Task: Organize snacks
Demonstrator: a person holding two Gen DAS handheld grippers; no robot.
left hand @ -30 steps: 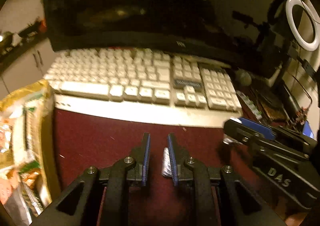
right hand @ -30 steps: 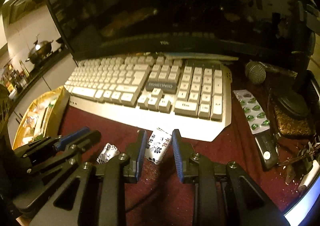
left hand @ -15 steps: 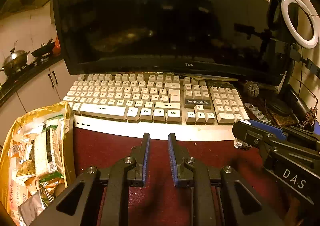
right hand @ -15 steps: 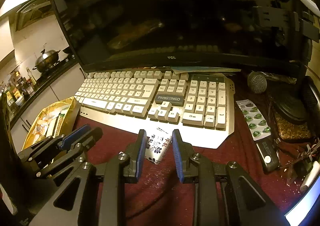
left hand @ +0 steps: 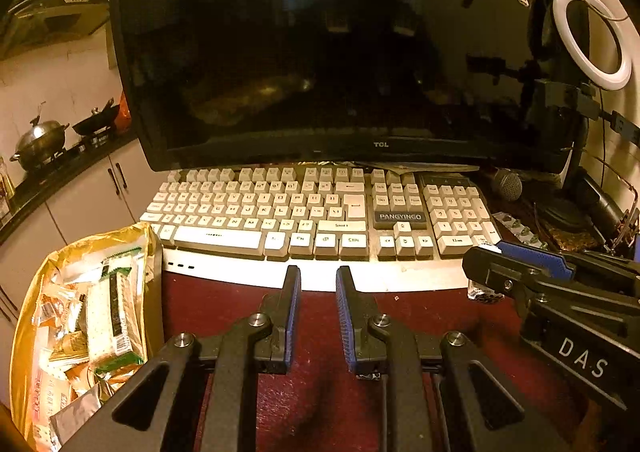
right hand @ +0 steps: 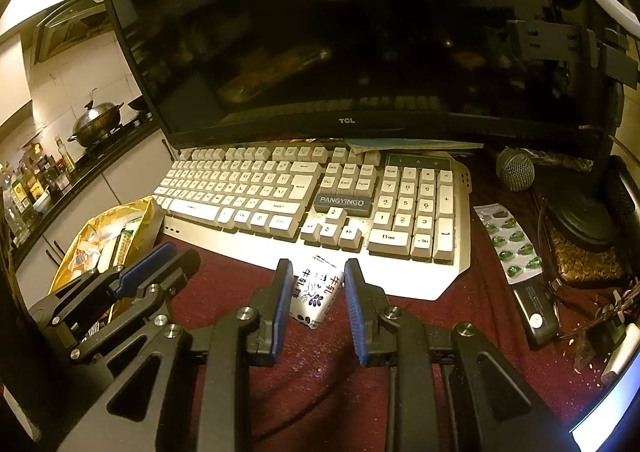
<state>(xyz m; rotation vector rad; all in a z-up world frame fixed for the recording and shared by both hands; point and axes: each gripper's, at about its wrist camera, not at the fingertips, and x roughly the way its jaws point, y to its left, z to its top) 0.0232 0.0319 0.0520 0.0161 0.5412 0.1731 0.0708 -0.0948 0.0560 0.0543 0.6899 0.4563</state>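
My right gripper (right hand: 318, 263) is shut on a small white snack packet (right hand: 318, 292) with dark printed characters, just in front of the keyboard. From the left wrist view, that right gripper (left hand: 480, 260) reaches in from the right, with the packet (left hand: 482, 292) showing under its tip. My left gripper (left hand: 318, 272) is shut with nothing between its blue pads, above the dark red tabletop. The right wrist view shows the left gripper (right hand: 176, 256) at the lower left. A gold bag (left hand: 154, 252) full of several wrapped snacks stands open at the table's left edge, beside the left gripper.
A white keyboard (left hand: 280, 212) lies across the middle, below a large dark monitor (left hand: 320, 52). On the right are a microphone (right hand: 514, 168), a blister pack (right hand: 508, 240), a black device (right hand: 534, 310) and a ring light (left hand: 588, 32). A kitchen counter with a pot (left hand: 38, 140) is at the far left.
Both views have tilted upward, showing more of the monitor. A small crinkled packet lying by the left gripper's fingers has gone out of view. The right gripper still holds its packet.
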